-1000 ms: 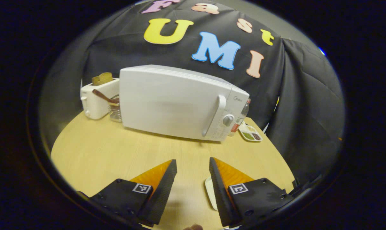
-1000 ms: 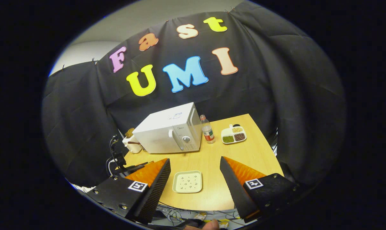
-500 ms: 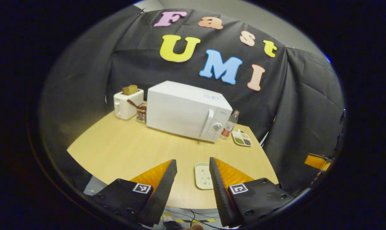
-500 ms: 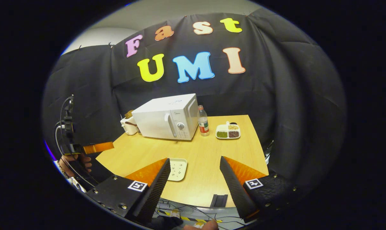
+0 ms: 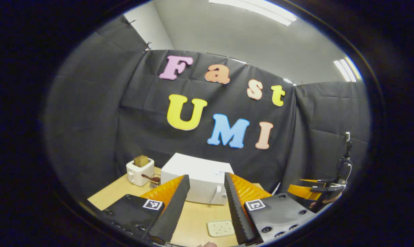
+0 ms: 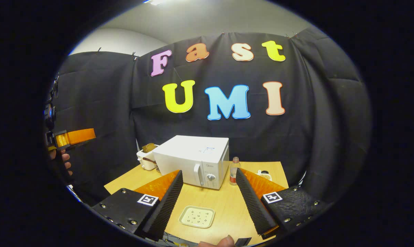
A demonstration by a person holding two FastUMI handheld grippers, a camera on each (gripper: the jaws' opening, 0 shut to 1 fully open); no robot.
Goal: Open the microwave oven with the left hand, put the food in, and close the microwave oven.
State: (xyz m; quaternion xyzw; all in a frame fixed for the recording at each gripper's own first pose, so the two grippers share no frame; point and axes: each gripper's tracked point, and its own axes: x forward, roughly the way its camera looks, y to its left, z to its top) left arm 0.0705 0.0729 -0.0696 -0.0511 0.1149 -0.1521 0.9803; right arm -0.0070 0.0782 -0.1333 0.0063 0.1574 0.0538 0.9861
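Two hand-held grippers hang back from a table where a shut microwave and a plate wait.

Both grippers are held high and away from the wooden table [image 6: 227, 206], each with its jaws spread wide and nothing between them: the left gripper [image 5: 204, 206] and the right gripper [image 6: 209, 202]. The white microwave oven [image 6: 193, 159] stands at the back of the table with its door closed and its handle [image 6: 200, 175] untouched. A small pale plate [image 6: 197, 216] of food sits alone near the front edge, well apart from the oven. Behind the oven are a toaster [image 5: 140, 171], a bottle [image 6: 233, 171] and a divided snack tray [image 6: 264, 176]. Judging by this, nothing of the task appears done: opening the door, loading the plate and closing the door all seem to remain.
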